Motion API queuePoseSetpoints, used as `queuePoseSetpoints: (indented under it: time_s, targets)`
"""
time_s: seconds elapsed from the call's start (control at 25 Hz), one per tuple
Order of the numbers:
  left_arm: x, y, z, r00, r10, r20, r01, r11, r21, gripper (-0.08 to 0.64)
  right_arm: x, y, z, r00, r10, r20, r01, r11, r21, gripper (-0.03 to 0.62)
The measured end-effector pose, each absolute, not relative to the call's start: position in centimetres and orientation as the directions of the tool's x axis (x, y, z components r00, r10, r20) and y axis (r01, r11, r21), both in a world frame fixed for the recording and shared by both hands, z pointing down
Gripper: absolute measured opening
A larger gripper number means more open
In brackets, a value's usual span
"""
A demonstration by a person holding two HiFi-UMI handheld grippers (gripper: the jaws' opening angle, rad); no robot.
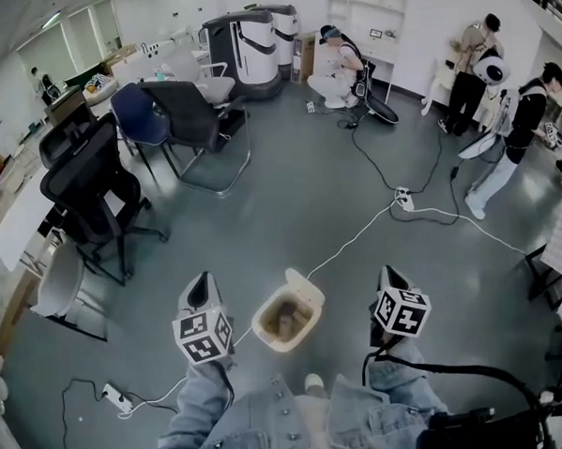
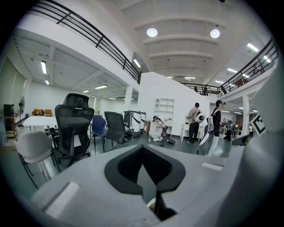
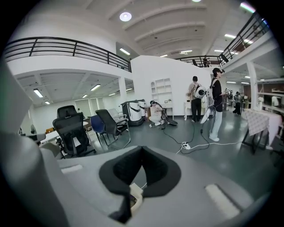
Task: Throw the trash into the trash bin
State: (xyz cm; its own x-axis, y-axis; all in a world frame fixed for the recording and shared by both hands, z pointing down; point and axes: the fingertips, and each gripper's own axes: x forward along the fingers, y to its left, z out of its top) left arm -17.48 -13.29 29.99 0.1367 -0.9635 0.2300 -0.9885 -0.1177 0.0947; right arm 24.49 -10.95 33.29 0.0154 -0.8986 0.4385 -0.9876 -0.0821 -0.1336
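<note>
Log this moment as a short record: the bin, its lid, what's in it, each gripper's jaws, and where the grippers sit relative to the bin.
bin: trash bin on the grey floor, in front of the person
lid: lid open, raised at the bin's far side
contents: something brownish inside; cannot tell what
left gripper: jaws together, nothing between them; left of the bin in the head view
right gripper: jaws together, nothing between them; right of the bin
trash in hand: none visible

The cream open-topped plastic trash bin (image 1: 288, 322) stands on the floor between the left gripper (image 1: 202, 289) and the right gripper (image 1: 386, 284). Black mesh office chairs (image 1: 91, 191) stand beyond it to the left, and a white power strip (image 1: 405, 199) lies beyond it to the right.
</note>
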Motion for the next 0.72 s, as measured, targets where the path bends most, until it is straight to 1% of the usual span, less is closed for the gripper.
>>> queuePoseSetpoints:
  time_s: [0.72]
  targets:
    - [-18.2,-12.5,31.6,0.131,-0.957,0.258,-0.987,-0.102,0.122,0.009,23.7,-11.2,33.7,0.007,-0.895,0.445,-0.989,-0.073,-0.130,0.003]
